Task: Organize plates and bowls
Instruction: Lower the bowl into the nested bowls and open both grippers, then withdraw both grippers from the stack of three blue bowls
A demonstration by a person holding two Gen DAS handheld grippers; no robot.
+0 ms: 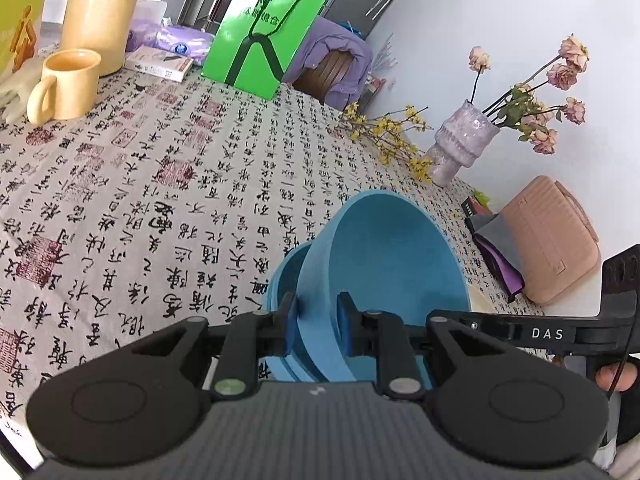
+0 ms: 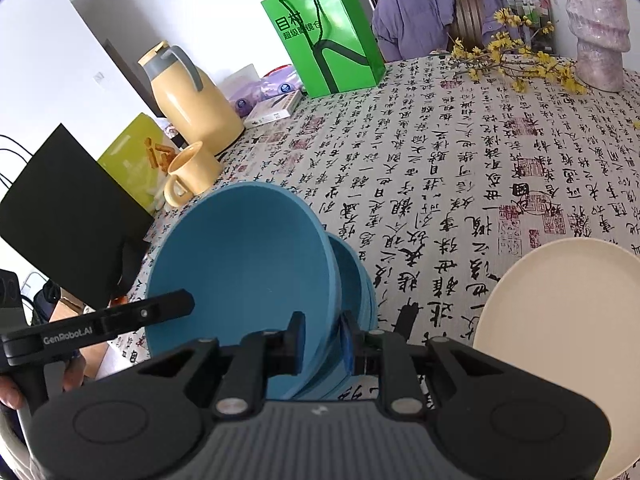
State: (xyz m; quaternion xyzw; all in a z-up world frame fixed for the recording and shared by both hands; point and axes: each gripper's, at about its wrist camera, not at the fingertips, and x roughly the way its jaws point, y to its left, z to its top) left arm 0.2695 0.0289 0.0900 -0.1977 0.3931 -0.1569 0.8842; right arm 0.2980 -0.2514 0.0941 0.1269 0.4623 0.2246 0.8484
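Note:
A large blue bowl (image 1: 384,256) hangs tilted just above the patterned tablecloth (image 1: 168,200). My left gripper (image 1: 318,322) is shut on its near rim, one pad on each side of the wall. The same blue bowl (image 2: 240,256) appears in the right wrist view, with my right gripper (image 2: 322,340) shut on the opposite rim. A smaller blue bowl (image 2: 356,280) sits right beneath and beside it; the left wrist view shows this lower blue bowl (image 1: 282,276) too. A cream plate (image 2: 560,340) lies on the cloth to the right.
At the table's far side stand a yellow mug (image 1: 68,84), a yellow jug (image 1: 100,12), a green paper bag (image 1: 260,28) and a pink vase with flowers (image 1: 460,144). A pink bag (image 1: 552,240) lies by the wall. A black board (image 2: 68,216) leans at the left.

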